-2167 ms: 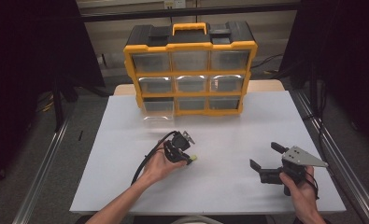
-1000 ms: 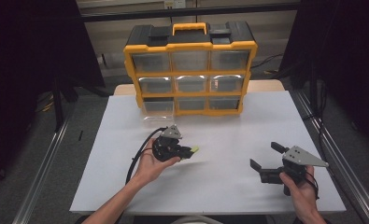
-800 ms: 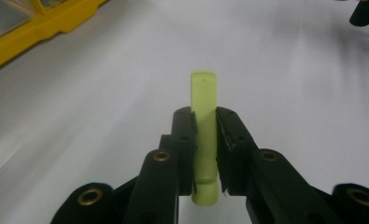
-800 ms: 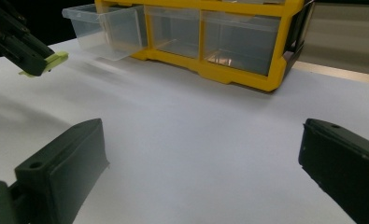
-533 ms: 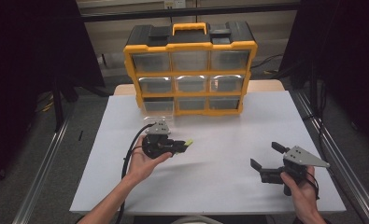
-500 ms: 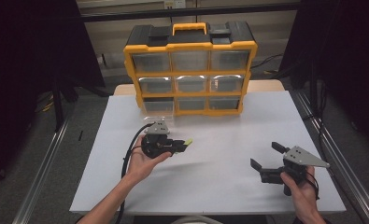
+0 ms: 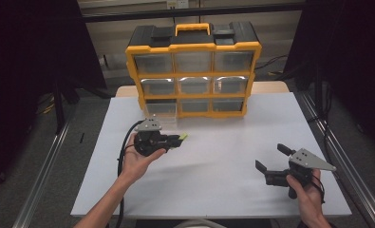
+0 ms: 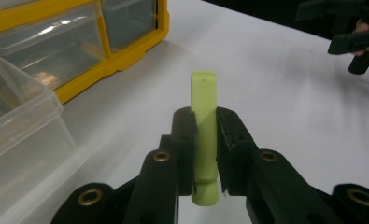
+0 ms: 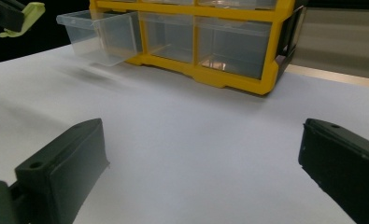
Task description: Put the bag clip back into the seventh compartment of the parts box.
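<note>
- High view: the left gripper (image 7: 175, 139) was held above the white table (image 7: 213, 156), just in front of the yellow-and-black plastic organiser with clear drawers (image 7: 193, 71). Its jaws pinched a small pale-green flat plastic piece (image 7: 181, 137), whose tip stuck out to the right. The clear bottom-left drawer (image 7: 160, 112) stood pulled out, near the gripper. The right gripper (image 7: 270, 161) sat low near the table's right front, jaws spread, well apart from the green piece.
- Left gripper view: the two black jaws were pressed on the green piece's (image 8: 204, 135) flat sides, its rounded end pointing past them. The pulled-out drawer (image 8: 18, 121) lay to the left.
- Right gripper view: the jaws stood wide apart with bare table (image 9: 196, 140) between them. The green piece (image 9: 25, 16) showed at top left, near the open drawer (image 9: 98, 35).
</note>
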`<action>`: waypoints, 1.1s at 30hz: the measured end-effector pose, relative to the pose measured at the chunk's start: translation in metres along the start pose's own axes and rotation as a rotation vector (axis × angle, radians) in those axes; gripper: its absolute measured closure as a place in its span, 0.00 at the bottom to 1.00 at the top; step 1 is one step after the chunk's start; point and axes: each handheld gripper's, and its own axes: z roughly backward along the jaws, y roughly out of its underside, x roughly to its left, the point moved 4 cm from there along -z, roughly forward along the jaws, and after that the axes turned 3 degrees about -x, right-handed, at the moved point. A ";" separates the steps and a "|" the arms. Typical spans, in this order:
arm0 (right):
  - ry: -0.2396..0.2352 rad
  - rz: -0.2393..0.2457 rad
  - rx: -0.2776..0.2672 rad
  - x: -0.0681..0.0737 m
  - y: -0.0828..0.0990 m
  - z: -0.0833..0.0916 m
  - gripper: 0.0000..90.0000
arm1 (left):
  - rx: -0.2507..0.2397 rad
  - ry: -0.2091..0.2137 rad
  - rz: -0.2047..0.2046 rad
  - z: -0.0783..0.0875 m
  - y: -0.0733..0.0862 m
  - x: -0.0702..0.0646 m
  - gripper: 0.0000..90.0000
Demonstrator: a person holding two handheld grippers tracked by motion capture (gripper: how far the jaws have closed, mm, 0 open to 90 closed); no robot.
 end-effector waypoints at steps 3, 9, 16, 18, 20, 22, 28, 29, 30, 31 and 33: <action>0.006 -0.006 -0.001 -0.001 0.000 0.001 0.01 | -0.011 -0.021 -0.002 0.007 -0.004 0.004 0.87; 0.006 -0.013 -0.002 -0.001 0.001 0.000 0.01 | -0.041 -0.022 0.003 0.018 -0.012 0.007 0.87; 0.000 -0.020 -0.012 -0.001 0.001 0.000 0.00 | -0.069 -0.050 0.003 0.030 -0.018 0.014 0.87; -0.004 -0.020 -0.011 0.000 0.001 0.000 0.00 | -0.079 -0.054 0.005 0.032 -0.020 0.016 0.87; -0.010 -0.015 -0.012 0.000 0.000 0.000 0.00 | -0.082 -0.059 0.006 0.035 -0.022 0.018 0.87; -0.015 -0.008 -0.015 0.001 0.000 0.001 0.00 | -0.080 -0.068 -0.007 0.039 -0.026 0.020 0.87; -0.021 0.001 -0.014 0.001 0.000 0.001 0.00 | -0.077 -0.075 -0.007 0.045 -0.034 0.028 0.87; -0.021 0.002 -0.014 0.001 0.000 0.001 0.00 | -0.072 -0.079 -0.007 0.045 -0.035 0.029 0.87; -0.022 0.005 -0.016 0.001 0.000 0.001 0.00 | -0.054 -0.093 -0.008 0.045 -0.035 0.031 0.87; -0.024 0.004 -0.017 0.001 0.000 0.002 0.00 | -0.058 -0.083 -0.009 0.044 -0.035 0.032 0.87; -0.016 -0.001 -0.020 0.001 -0.001 0.002 0.00 | -0.057 -0.088 -0.005 0.044 -0.037 0.035 0.87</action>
